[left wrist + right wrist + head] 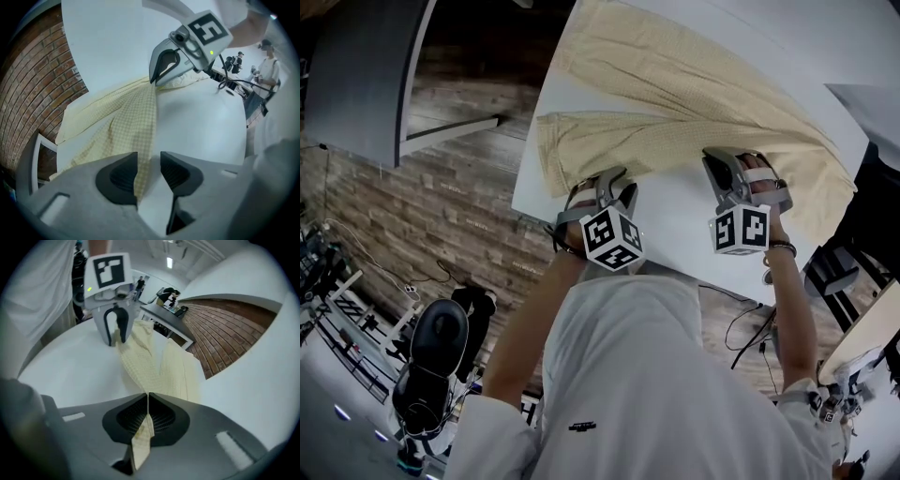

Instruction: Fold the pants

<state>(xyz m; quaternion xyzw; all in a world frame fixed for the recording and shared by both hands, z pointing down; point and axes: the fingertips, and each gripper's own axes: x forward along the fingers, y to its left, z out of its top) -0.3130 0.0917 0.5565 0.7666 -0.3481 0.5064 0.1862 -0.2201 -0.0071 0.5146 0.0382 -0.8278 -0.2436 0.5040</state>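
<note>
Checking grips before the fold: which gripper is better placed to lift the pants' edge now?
Right, probably. The right gripper has its jaws shut on the pants; on the left gripper they stand apart, cloth loose between them.

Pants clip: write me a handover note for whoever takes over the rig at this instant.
Left hand-held gripper: jaws apart, pants edge lying between them, not clamped.
Right hand-held gripper: shut on the pants edge.
Pants: spread on the table, near edge at both grippers.
Done: right grip taken; no finished fold shows.
To do: probably close the left, then fold the pants over.
</note>
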